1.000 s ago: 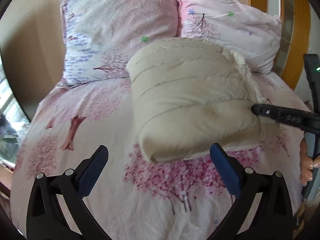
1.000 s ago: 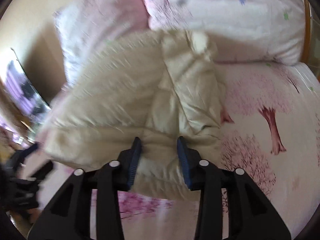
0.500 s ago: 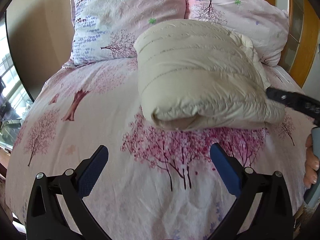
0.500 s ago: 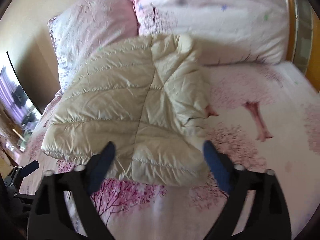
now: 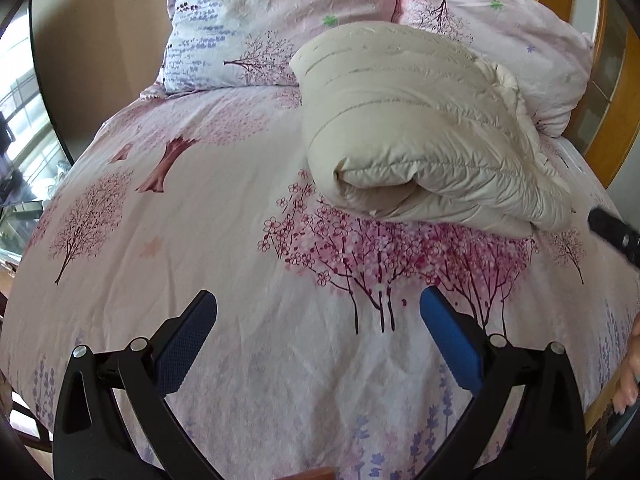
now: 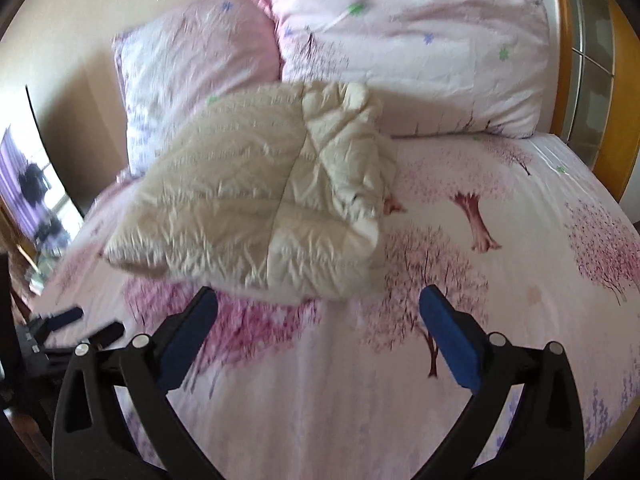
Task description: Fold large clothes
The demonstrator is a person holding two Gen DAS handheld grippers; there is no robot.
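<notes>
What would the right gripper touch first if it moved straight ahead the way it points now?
Probably the bedcover, just short of the folded cream jacket; depth is unclear. The right gripper is opening, with nothing between its jaws.

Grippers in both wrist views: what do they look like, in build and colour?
The left gripper and right gripper match: black, angular plastic fingers with triangular cut-outs and silver pivot screws, tipped with blue, finely textured pads. No cables, markings or sleeves show.
</notes>
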